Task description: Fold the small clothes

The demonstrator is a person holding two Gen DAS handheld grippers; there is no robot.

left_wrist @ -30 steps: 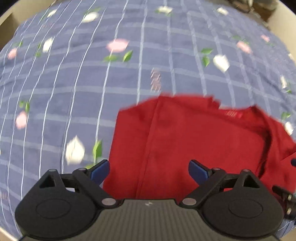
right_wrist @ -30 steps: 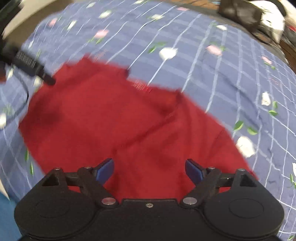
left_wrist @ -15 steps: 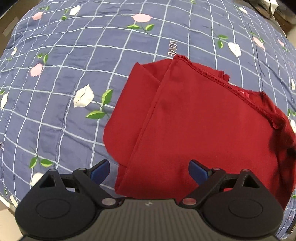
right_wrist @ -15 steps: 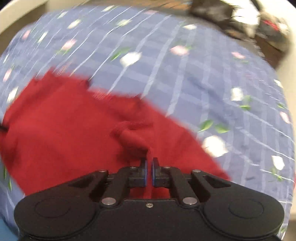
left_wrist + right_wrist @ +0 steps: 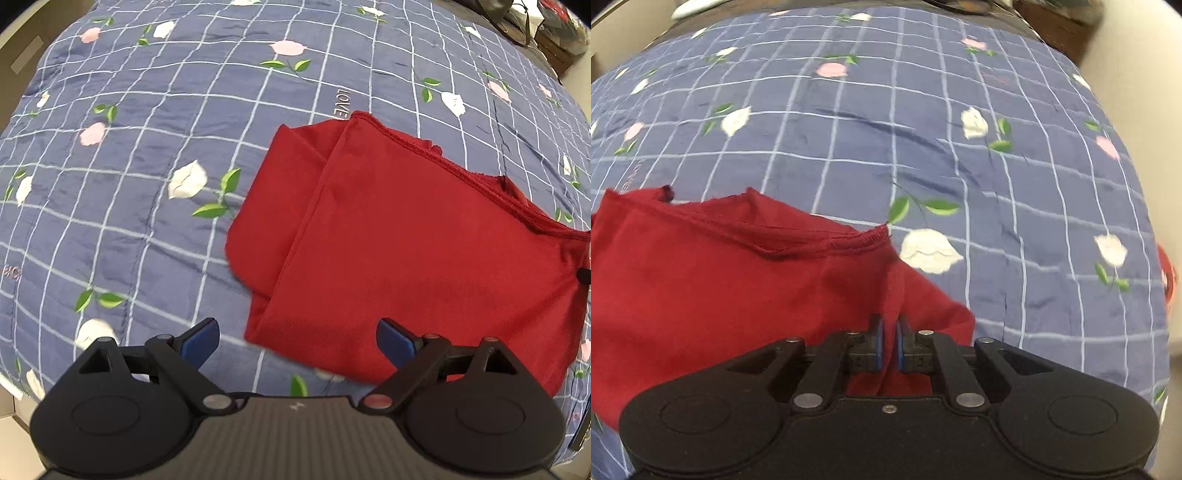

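A red garment (image 5: 406, 240) lies on the bed, its left side folded over with a hemmed edge running along the top right. My left gripper (image 5: 297, 341) hovers open above the garment's near left corner, touching nothing. In the right wrist view the same red garment (image 5: 701, 280) fills the lower left, and my right gripper (image 5: 889, 341) is shut on a pinched ridge of its right edge, which rises up between the blue pads. The garment's stitched hem (image 5: 849, 242) sits just beyond the fingers.
A blue quilt (image 5: 147, 129) with a white grid and flower prints covers the bed. Dark bags (image 5: 517, 18) sit past its far right corner. The bed's left edge (image 5: 11, 387) drops off near my left gripper. A wooden piece of furniture (image 5: 1060, 26) stands beyond the bed.
My right gripper shut on the red garment's right edge and moved right, lifting the cloth. My left gripper stayed open and drew back, so more quilt shows on the left.
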